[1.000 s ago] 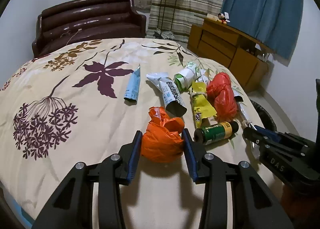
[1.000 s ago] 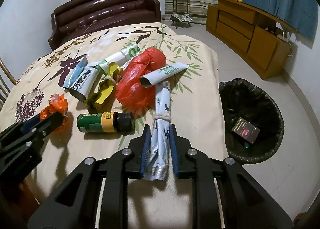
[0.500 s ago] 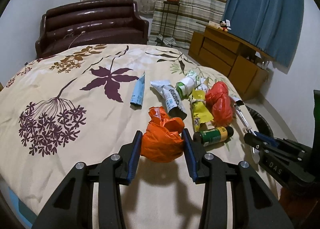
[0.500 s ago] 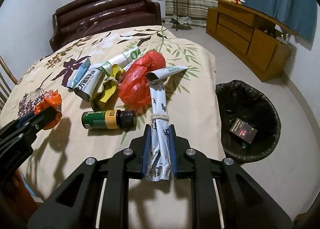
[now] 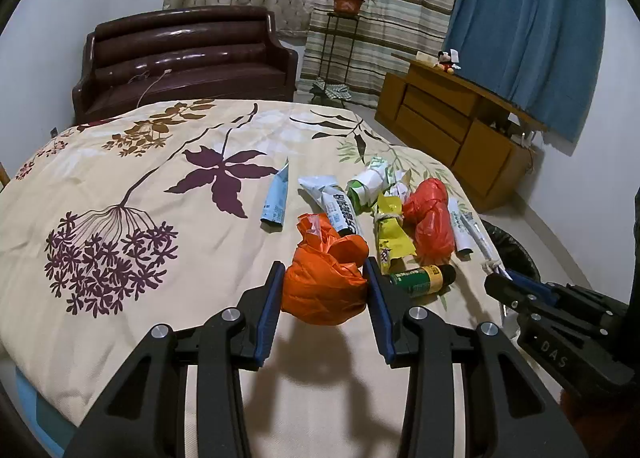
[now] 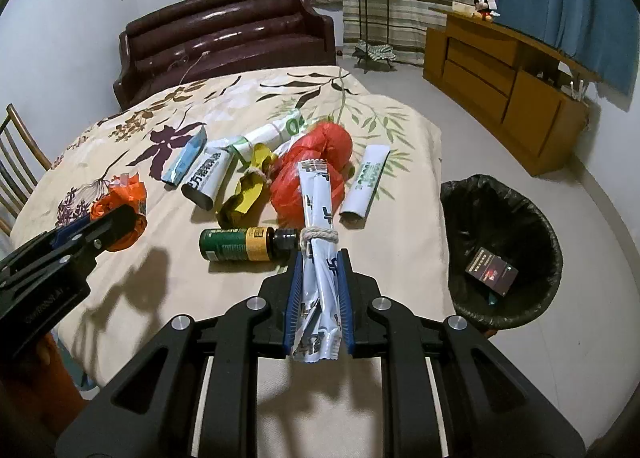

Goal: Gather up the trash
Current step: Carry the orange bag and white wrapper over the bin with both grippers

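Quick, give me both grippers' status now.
Left gripper: shut on the orange plastic bag.
Right gripper: shut on the white wrapper tied with string.

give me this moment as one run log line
left gripper: shut on orange bag | right gripper: shut on white wrapper | bin: holds dark box

Both grippers look the same. The left gripper [image 5: 325,290] and right gripper [image 6: 319,290] have black arms, blue finger pads and round silver screws.
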`<state>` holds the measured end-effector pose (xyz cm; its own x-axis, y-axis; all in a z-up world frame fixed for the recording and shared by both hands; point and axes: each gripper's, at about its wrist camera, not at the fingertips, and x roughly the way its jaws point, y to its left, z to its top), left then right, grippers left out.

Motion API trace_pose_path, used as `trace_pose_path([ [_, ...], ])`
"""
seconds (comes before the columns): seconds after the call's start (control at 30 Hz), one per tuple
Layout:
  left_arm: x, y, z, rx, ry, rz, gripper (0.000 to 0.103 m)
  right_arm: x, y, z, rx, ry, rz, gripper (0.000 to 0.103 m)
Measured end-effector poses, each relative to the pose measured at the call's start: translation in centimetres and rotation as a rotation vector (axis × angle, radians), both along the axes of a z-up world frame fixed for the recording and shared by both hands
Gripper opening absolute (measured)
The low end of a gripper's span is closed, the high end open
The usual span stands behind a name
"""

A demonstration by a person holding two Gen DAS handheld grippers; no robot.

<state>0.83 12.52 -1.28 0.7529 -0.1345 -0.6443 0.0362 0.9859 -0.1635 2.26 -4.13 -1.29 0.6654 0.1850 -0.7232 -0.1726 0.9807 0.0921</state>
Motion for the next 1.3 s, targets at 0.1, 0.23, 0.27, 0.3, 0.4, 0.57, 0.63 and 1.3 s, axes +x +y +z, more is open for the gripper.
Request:
trace_pose_path([
  [0.1,0.0,-0.1,0.4,-0.002,-0.011,-0.001,0.040,-0.1,-0.5,0.2,0.002,-0.008,-0.009,0.017],
  [0.23,0.1,-0.7,1.1,-0.007,-0.036,-0.007,0.040,0.2,-1.3,0.4,0.002,-0.018,-0.032,0.017],
  [0.27,0.1,-0.8,1.2,-0.007,-0.040,-0.009,0.040,0.2,-1.6,0.5,0.003,-0.022,-0.040,0.017],
  [0.3,0.2,-1.1,1.4,-0.008,-0.046,-0.012,0.040,0.4,-2.0,0.7,0.002,-0.027,-0.049,0.017],
  [0.4,0.6,-2.0,1.8,-0.010,-0.055,-0.020,0.040,0.5,-3.2,1.1,-0.004,-0.045,-0.078,0.017],
  [0.57,1.7,-4.2,2.3,-0.018,-0.069,-0.053,0.040,1.2,-6.0,1.7,-0.016,-0.072,-0.143,0.017],
  [0.63,2.2,-5.4,2.5,-0.017,-0.076,-0.072,0.040,1.5,-7.2,1.7,-0.020,-0.077,-0.166,0.017],
  [1.3,7.4,-19.5,0.8,0.079,-0.041,-0.276,0.040,5.1,-18.5,-1.4,-0.025,-0.067,-0.344,0.017],
])
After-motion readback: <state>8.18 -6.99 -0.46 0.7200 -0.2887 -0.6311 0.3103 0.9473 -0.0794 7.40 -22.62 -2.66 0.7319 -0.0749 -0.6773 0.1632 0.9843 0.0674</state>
